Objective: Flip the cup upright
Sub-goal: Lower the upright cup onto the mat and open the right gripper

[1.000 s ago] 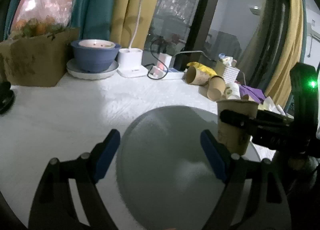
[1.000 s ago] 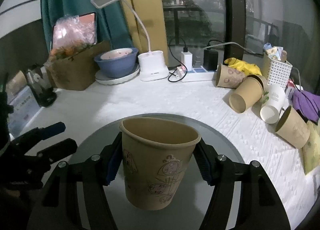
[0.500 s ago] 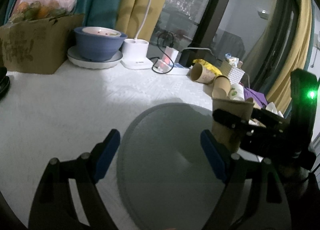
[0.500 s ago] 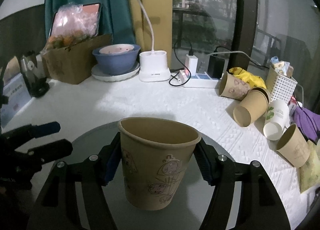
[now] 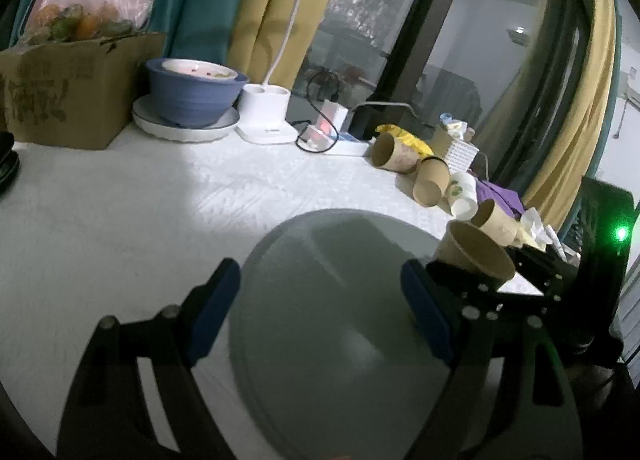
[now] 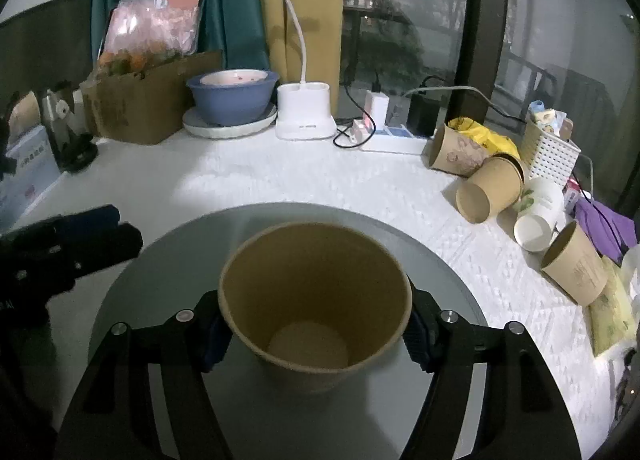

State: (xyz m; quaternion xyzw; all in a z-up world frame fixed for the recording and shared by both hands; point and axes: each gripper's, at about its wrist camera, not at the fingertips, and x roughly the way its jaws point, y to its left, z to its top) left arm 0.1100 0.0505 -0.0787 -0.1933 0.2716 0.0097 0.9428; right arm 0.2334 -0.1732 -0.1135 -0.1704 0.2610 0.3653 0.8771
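Observation:
A brown paper cup [image 6: 316,300] is held mouth up between the fingers of my right gripper [image 6: 316,330], over the round grey tray [image 6: 440,280]. I look down into it and see its bottom. The cup also shows in the left wrist view [image 5: 474,256], tilted, at the tray's right edge. My left gripper [image 5: 320,312] is open and empty above the grey tray [image 5: 320,340]. The left gripper shows in the right wrist view [image 6: 72,236] at the tray's left edge.
Several paper cups [image 6: 492,188] lie on their sides at the right on the white tablecloth. A white desk lamp [image 6: 304,116], a blue bowl on a plate [image 6: 232,96], a cardboard box [image 6: 148,100], a power strip [image 6: 384,136] and a white basket [image 6: 550,152] stand along the back.
The right gripper has tilted with the cup, so its camera now looks into the cup's mouth instead of at its side. Both wrist views have shifted slightly.

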